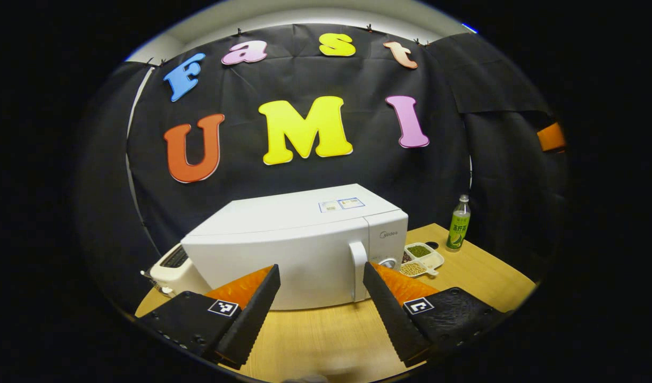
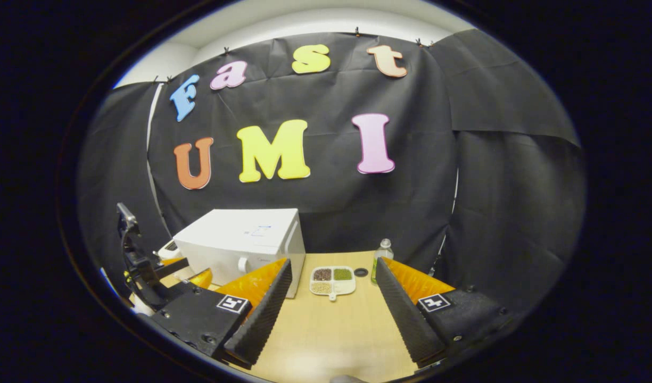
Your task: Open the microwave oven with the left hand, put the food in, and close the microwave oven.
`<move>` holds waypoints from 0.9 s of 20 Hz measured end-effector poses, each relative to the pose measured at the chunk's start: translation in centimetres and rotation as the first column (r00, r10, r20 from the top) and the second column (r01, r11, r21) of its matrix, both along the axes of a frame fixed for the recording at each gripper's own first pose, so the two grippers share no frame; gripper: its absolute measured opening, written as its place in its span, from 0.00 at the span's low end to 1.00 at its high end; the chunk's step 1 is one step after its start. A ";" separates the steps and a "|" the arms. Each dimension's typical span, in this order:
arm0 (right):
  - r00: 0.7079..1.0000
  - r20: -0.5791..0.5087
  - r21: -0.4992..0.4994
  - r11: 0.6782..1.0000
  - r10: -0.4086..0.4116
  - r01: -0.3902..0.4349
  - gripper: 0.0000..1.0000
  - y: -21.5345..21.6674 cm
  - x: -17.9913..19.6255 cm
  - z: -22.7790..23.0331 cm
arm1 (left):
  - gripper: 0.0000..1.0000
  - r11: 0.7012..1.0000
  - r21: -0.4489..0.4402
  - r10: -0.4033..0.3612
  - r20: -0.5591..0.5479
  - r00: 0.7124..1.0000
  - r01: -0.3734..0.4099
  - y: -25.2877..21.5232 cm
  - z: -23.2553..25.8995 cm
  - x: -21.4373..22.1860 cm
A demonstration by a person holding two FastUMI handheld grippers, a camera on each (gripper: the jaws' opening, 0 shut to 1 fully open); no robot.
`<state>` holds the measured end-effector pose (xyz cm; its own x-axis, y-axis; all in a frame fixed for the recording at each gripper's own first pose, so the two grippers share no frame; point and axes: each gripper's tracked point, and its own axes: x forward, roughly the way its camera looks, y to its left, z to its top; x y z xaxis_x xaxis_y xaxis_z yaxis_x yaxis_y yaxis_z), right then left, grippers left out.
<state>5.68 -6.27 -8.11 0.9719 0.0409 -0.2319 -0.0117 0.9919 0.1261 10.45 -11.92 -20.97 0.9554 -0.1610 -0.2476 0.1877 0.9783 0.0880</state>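
A white microwave oven [image 1: 299, 239] stands on the wooden table [image 1: 326, 335] with its door closed and a vertical white handle [image 1: 357, 270] at the door's right side. My left gripper [image 1: 320, 276] is open, a short way in front of the door, with the handle just inside its right finger. A white divided tray of beans and grains [image 1: 421, 258] lies to the right of the oven. In the right gripper view the same tray [image 2: 333, 280] lies ahead on the table, and my right gripper [image 2: 333, 271] is open and empty, well short of it. The microwave oven [image 2: 240, 242] sits at left.
A green-labelled bottle [image 1: 458, 223] stands at the table's far right corner, also seen as the bottle [image 2: 380, 259] beyond the tray. A small dark ring [image 2: 361, 272] lies between them. A white appliance [image 1: 168, 268] sits left of the oven. The other gripper [image 2: 145, 266] is at far left.
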 end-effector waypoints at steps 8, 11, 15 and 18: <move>0.995 0.101 -0.049 0.999 0.007 -0.002 0.92 3.4 -1.8 2.9 | 0.96 0.995 -0.076 0.076 0.063 0.995 -0.071 6.2 9.0 -7.5; 0.992 0.124 -0.060 0.998 -0.010 0.017 1.00 4.3 -2.7 3.8 | 1.00 0.993 -0.077 0.096 0.115 0.989 -0.088 8.3 12.4 -9.4; 0.988 0.149 -0.067 0.997 -0.039 0.050 0.92 5.2 -4.3 5.2 | 0.96 0.990 -0.096 0.115 0.183 0.976 -0.099 10.2 16.1 -11.1; 0.984 0.173 -0.069 0.996 -0.043 0.055 0.92 5.9 -5.4 6.2 | 0.96 0.989 -0.105 0.126 0.206 0.970 -0.106 11.0 17.7 -11.9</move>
<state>0.28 -0.40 -1.87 0.9979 -0.0186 -0.0622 0.0220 0.9983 0.0535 -1.41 -0.90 -3.30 0.9979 -0.0589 -0.0274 0.0595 0.9980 0.0216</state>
